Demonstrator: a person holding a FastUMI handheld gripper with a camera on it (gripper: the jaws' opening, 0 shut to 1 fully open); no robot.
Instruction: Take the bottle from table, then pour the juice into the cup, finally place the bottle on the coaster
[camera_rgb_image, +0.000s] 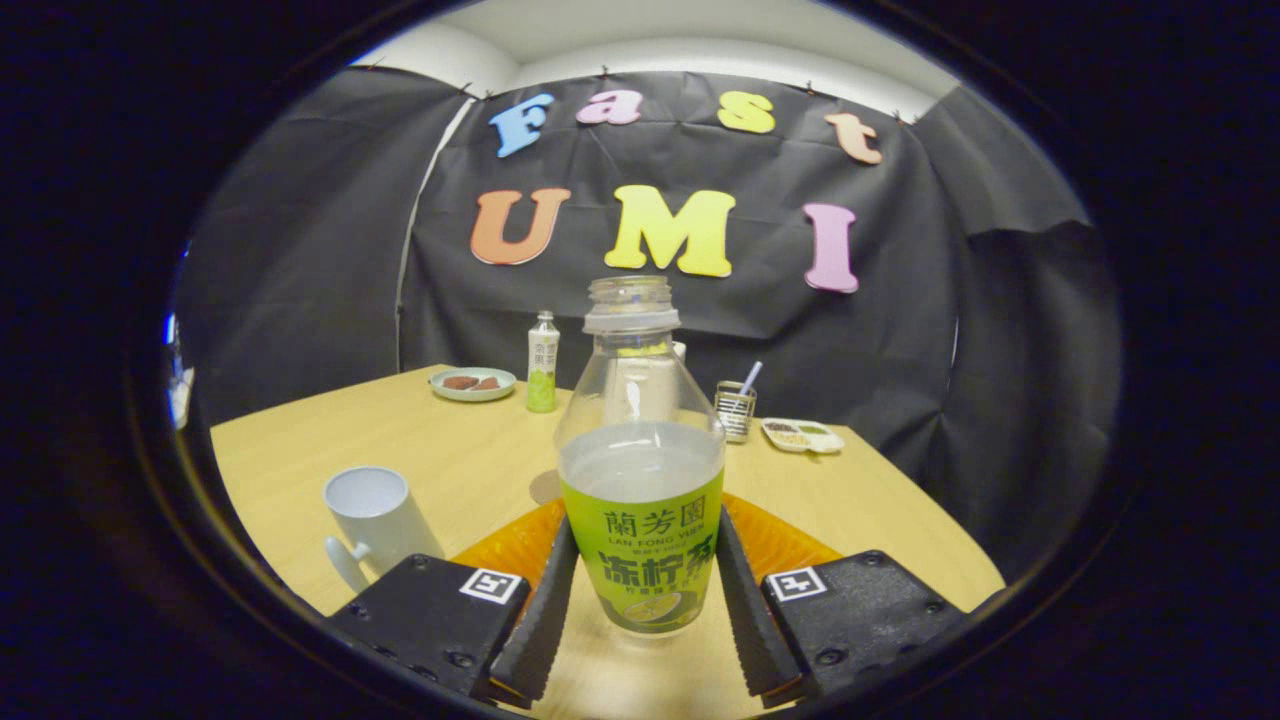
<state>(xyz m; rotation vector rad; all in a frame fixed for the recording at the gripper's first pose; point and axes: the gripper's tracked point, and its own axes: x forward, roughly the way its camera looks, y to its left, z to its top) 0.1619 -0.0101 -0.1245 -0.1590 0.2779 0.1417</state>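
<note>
Jaws grip uncapped bottle (641, 500), half full of pale juice; white cup (375, 515) looks empty.

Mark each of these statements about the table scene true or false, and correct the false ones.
1. The bottle between the gripper fingers has its cap on. False: its neck is open, no cap.
2. The white cup stands upright beside the bottle. True.
3. The bottle is full to the neck. False: the liquid reaches only about halfway up.
4. A small bottle stands at the far side of the table, next to a plate. True.
5. An orange coaster lies just behind the held bottle. True.
6. The cup lies on its side. False: it is upright.
</note>
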